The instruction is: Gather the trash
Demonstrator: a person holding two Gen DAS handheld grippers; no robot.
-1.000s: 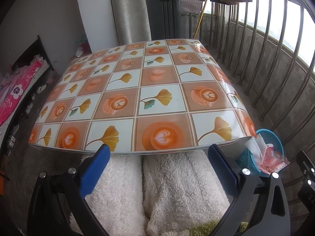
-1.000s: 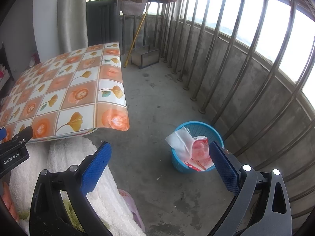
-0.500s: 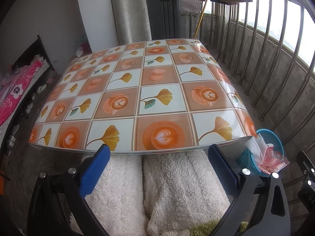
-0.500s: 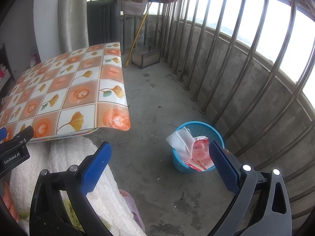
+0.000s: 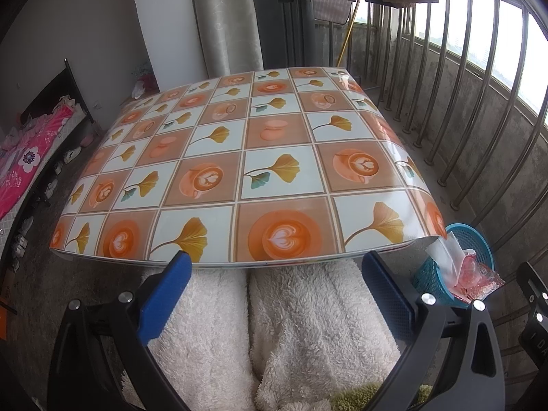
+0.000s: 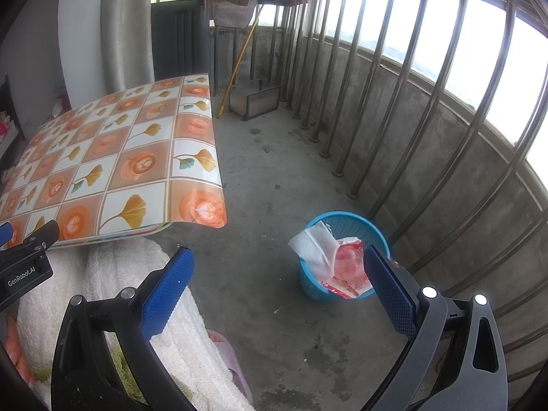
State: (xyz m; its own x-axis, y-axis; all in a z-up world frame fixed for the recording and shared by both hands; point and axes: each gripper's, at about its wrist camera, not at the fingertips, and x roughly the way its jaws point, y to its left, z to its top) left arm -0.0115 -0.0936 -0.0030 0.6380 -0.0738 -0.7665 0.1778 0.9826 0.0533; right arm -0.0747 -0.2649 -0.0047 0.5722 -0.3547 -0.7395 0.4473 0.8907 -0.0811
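- I cannot see under the surface (image 5: 239,157); its front edge hides what is below it.
- The bin (image 6: 346,257) is cut off in the left view, where the surface corner and my tongs cover part of it.
- I cannot see how much trash sits deep in the bin. I only see white paper (image 6: 313,246) and a red wrapper (image 6: 349,263) sticking out of the top.
- My left tongs (image 5: 272,294) are wide open and hold nothing. They touch nothing.
- My right tongs (image 6: 279,287) are wide open too, with nothing in them.
- The left tongs point at the front edge of the surface, over white fluffy legs (image 5: 308,325).
- The right tongs point down at the floor (image 6: 267,178), with the bin just by the right finger.
- The bin stands on the floor near the railing (image 6: 428,102), off to the right of the surface.
- The surface top looks bare.
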